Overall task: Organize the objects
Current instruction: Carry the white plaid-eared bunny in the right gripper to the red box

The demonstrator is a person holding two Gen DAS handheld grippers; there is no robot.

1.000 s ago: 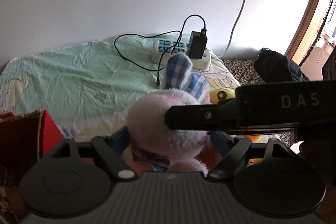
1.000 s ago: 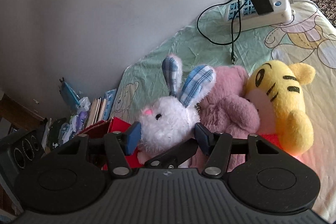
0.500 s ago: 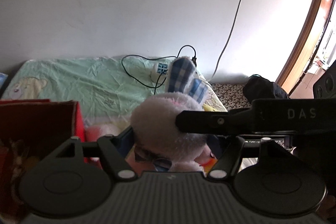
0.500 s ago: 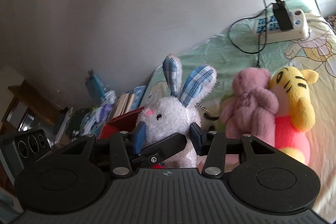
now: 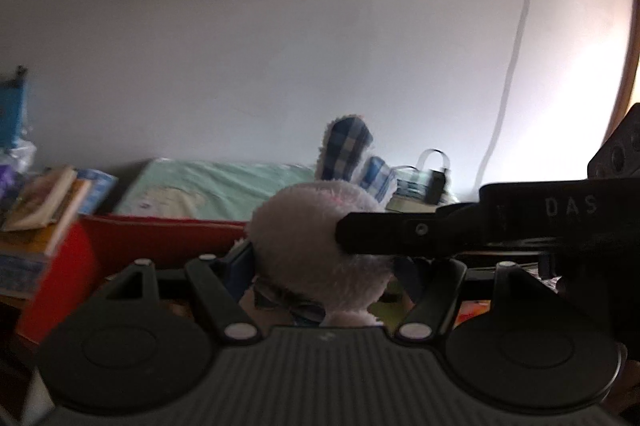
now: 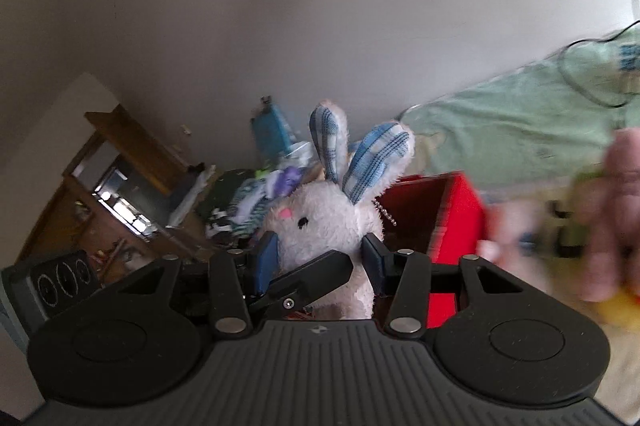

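Your left wrist view is dim, with strong daylight glare washing out the wall (image 5: 560,106) at its right edge. The books (image 5: 44,210) at the left edge are smeared by motion blur. In your right wrist view, lighting is even and soft; the plush rabbit (image 6: 328,222) stays sharp, while the pink toy (image 6: 608,210) at the right edge is heavily blurred. Both views curve and darken at the corners.

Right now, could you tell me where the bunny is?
The bunny is centre frame in both wrist views, clamped between both grippers, left and right, held up beside the red box.
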